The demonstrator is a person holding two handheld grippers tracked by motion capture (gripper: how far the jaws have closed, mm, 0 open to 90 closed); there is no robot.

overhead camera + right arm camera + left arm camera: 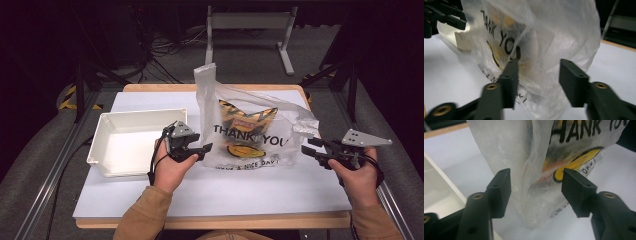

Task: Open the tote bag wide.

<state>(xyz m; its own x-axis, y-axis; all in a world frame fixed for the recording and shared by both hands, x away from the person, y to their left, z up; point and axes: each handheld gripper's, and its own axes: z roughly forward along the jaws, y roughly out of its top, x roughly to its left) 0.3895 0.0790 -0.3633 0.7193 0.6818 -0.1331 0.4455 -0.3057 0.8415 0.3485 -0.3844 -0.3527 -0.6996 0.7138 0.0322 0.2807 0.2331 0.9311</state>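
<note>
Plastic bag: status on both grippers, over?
Left gripper open at plastic bag left edge. Right gripper open at its right edge. Snack packet inside. White bin beside, clear.

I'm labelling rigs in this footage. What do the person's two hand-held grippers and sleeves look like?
Both are black two-jaw tools with flat rectangular pads and brass-coloured inserts in the arms. The left hand-held gripper has a grey block on top and a black cable looping by the wrist. The right hand-held gripper carries a grey three-cornered plate dotted with holes. The tan long sleeves cover both forearms.
</note>
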